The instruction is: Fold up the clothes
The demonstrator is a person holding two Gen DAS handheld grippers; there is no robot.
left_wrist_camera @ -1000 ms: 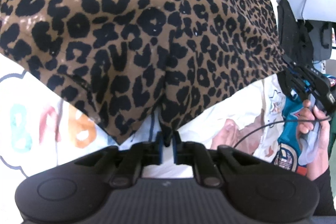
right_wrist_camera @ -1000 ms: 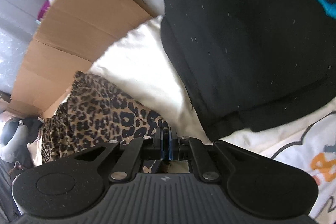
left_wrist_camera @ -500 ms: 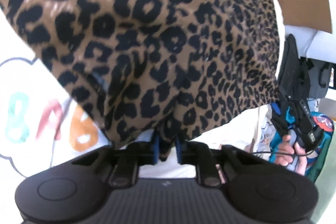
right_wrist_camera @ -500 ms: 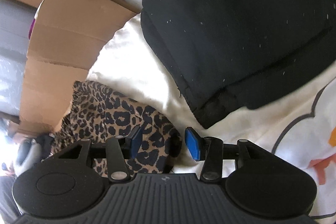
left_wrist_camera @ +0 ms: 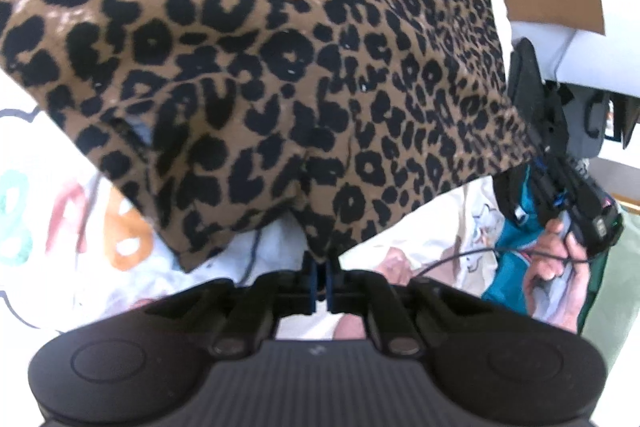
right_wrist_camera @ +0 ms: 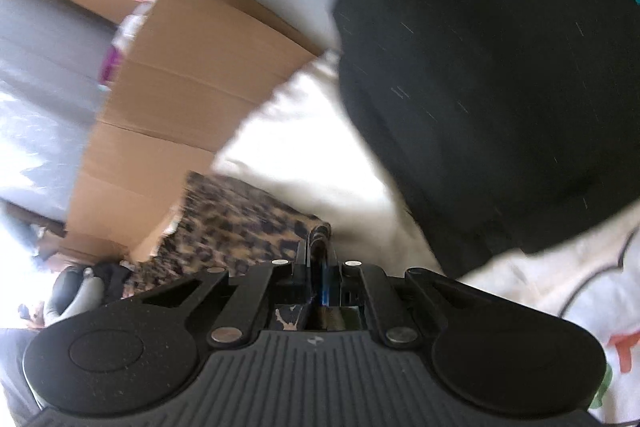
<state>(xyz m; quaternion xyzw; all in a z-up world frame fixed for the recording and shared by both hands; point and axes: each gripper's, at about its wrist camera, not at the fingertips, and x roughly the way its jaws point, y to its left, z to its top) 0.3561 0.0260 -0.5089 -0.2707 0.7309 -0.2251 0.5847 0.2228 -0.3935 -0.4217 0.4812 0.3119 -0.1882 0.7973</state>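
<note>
White printed bed sheet: large rounded characters in teal, pink and orange, blurred. Not legible as a word. No other lettering readable.

Ahead of left tool: leopard-print garment fills the view.
Right side: folded black garment and cardboard box flank bare white bedding.

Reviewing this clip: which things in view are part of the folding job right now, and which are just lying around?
In the job:
- leopard-print garment
- left gripper, shut on its near edge
- right gripper, shut on another edge

Lying about:
- black garment
- cardboard box
- white printed sheet, underneath
</note>
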